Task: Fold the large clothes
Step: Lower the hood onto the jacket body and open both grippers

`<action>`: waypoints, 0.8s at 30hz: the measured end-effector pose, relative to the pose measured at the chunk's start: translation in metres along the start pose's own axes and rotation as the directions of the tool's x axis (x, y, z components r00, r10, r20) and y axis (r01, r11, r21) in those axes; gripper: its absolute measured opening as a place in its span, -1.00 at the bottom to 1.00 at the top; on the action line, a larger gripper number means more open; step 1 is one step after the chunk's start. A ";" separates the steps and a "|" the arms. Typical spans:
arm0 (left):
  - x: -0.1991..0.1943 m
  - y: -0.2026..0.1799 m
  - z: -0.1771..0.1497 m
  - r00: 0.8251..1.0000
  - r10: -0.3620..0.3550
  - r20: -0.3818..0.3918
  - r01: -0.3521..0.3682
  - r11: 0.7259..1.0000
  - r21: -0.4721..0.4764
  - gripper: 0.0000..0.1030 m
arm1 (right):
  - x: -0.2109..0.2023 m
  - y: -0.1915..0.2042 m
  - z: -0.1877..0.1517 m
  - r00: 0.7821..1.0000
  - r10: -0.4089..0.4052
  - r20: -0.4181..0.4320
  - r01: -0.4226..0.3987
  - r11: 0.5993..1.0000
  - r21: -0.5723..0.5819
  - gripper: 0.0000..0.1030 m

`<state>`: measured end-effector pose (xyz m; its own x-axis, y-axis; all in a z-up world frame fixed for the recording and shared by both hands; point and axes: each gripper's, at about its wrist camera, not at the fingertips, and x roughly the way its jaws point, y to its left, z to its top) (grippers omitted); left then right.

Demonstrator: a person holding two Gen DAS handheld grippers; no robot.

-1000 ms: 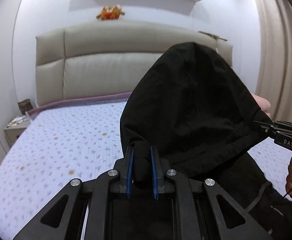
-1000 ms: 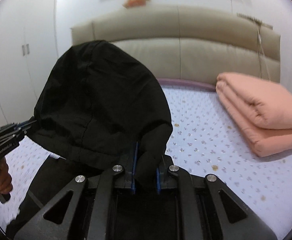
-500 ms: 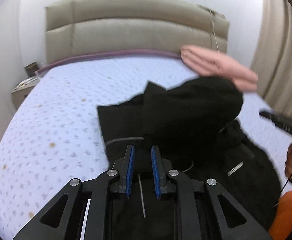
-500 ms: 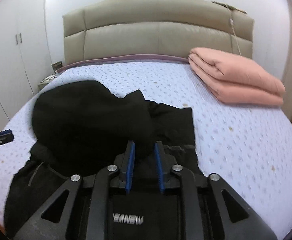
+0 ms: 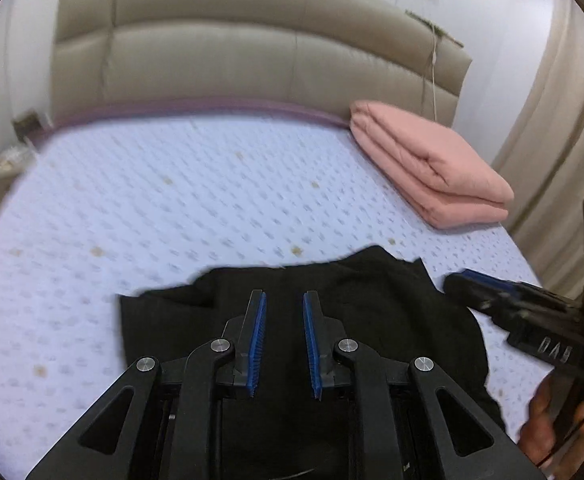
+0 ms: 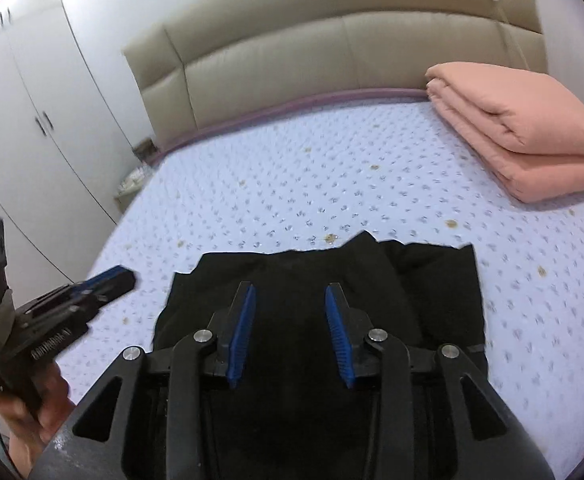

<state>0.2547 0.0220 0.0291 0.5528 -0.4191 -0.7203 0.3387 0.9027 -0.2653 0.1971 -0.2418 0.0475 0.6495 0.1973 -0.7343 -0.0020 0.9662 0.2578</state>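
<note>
The black garment (image 6: 312,280) lies flat on the bed (image 6: 292,192), its long axis from 9 to 3 o'clock, directly beneath the released, empty left gripper (image 5: 283,308) and right gripper (image 6: 289,300).

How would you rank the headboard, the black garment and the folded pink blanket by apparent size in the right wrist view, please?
1. Black garment, though it lies nearest the camera, which inflates it.
2. Headboard, farther off.
3. Folded pink blanket, partly cut off by the picture's edge.
</note>
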 end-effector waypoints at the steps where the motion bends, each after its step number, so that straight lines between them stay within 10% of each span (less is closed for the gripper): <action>1: 0.010 0.003 -0.005 0.999 -0.029 -0.026 0.028 0.999 -0.019 -0.63 | 0.012 0.001 -0.001 0.999 0.011 -0.030 -0.011 1.000 -0.004 -0.22; 4: 0.023 0.004 -0.046 0.984 -0.127 -0.124 0.127 0.992 -0.007 -0.63 | 0.027 0.003 -0.026 0.986 0.096 -0.139 -0.101 0.995 -0.026 -0.16; 11: 0.058 0.037 -0.164 0.959 -0.021 -0.284 -0.004 0.996 -0.087 -0.72 | 0.073 -0.010 -0.168 0.932 0.046 -0.360 -0.087 0.991 -0.098 -0.16; 19: 0.035 0.038 -0.164 0.978 -0.058 -0.200 0.040 0.995 -0.089 -0.73 | 0.027 -0.029 -0.173 0.960 0.139 -0.243 -0.136 0.990 0.029 -0.16; 24: -0.007 0.024 -0.144 0.995 -0.060 -0.077 0.057 0.998 -0.040 -0.72 | -0.023 -0.060 -0.137 0.995 0.081 -0.054 -0.075 0.993 0.091 0.32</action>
<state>0.1491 0.0602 -0.0643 0.4712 -0.4633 -0.7505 0.3389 0.8807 -0.3309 0.0781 -0.2814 -0.0376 0.6053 0.2832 -0.7439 0.0183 0.9294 0.3687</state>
